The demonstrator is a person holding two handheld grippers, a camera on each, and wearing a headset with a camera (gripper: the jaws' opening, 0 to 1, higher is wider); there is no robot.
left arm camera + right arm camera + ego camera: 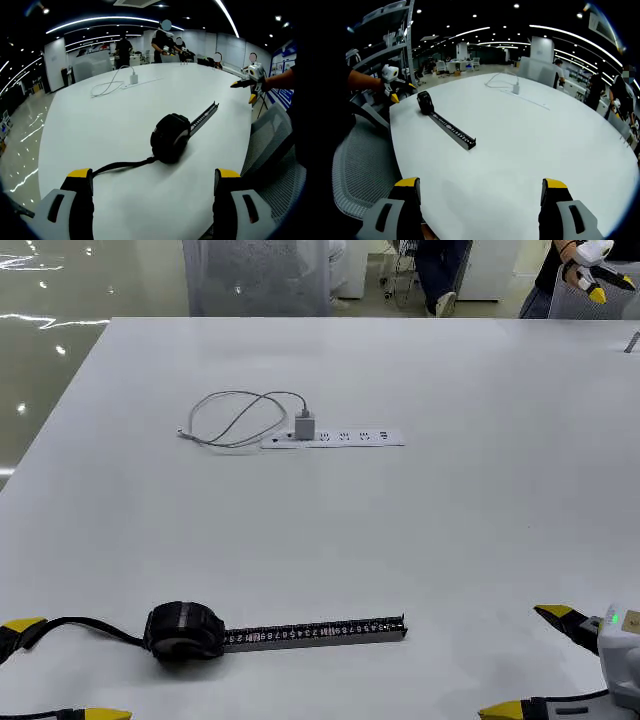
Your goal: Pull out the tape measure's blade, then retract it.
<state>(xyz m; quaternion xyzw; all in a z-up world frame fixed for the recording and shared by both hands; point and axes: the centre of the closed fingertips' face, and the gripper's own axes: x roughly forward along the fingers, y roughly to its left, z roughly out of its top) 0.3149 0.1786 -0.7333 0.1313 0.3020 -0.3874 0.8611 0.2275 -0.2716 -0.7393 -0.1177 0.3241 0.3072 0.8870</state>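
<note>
White tabletop (450,540) spread wide under bright office lights, with glossy floor beyond its far edge and other people standing at the back of the room. Near the front edge lay the black tape measure (184,630), resting on the surface with its blade (315,631) drawn out flat to the right in the head view, the hooked end well short of the right gripper (528,660). A dark wrist strap (90,625) trailed from the case the other way, towards the left gripper (55,670). It ran up close to one yellow jaw tip, though whether it touched could not be told. In the left gripper view the left gripper (153,175) had its jaws spread wide with nothing between them, the tape measure (170,137) just ahead and the blade (202,117) pointing away toward the right gripper (252,80) at the table's far side. In the right gripper view the right gripper (480,183) was likewise spread and empty, bare table between its jaws, and the blade (452,131) stretched back to the case (424,101) beside the left gripper (395,82). Farther up the table sat a white power strip (340,437) with a charger (304,426) plugged in and a pale cable (235,418) looped beside it. A grey mesh chair (360,165) stood at the table edge.
</note>
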